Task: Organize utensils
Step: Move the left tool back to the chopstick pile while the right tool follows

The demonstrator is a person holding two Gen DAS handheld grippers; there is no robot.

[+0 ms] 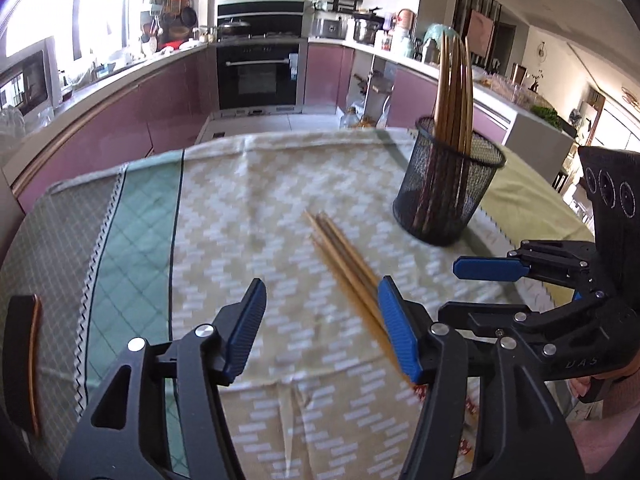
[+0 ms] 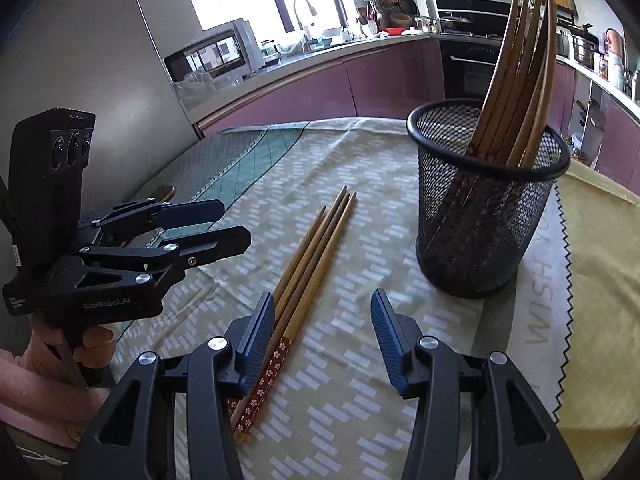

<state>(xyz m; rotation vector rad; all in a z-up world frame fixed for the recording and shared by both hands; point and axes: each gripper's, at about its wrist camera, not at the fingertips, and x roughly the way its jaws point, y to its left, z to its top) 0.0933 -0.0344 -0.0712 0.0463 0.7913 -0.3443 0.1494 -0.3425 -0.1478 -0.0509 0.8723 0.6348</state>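
Several wooden chopsticks [image 1: 344, 256] lie side by side on the patterned tablecloth; they also show in the right wrist view [image 2: 316, 248], with red flowered ends near my right gripper's left finger. A black mesh holder [image 1: 448, 196] stands at the right with several chopsticks upright in it; it also shows in the right wrist view [image 2: 484, 208]. My left gripper [image 1: 322, 300] is open and empty, its right finger beside the loose chopsticks. My right gripper [image 2: 322, 320] is open and empty just above the cloth, right of the chopsticks. It appears in the left wrist view [image 1: 472, 284].
The cloth-covered table [image 1: 132, 216] ends at a far edge before purple kitchen cabinets and an oven. A dark curved object [image 1: 24, 360] lies at the table's left edge. A yellow-green cloth [image 2: 600, 280] with a zigzag border covers the right side.
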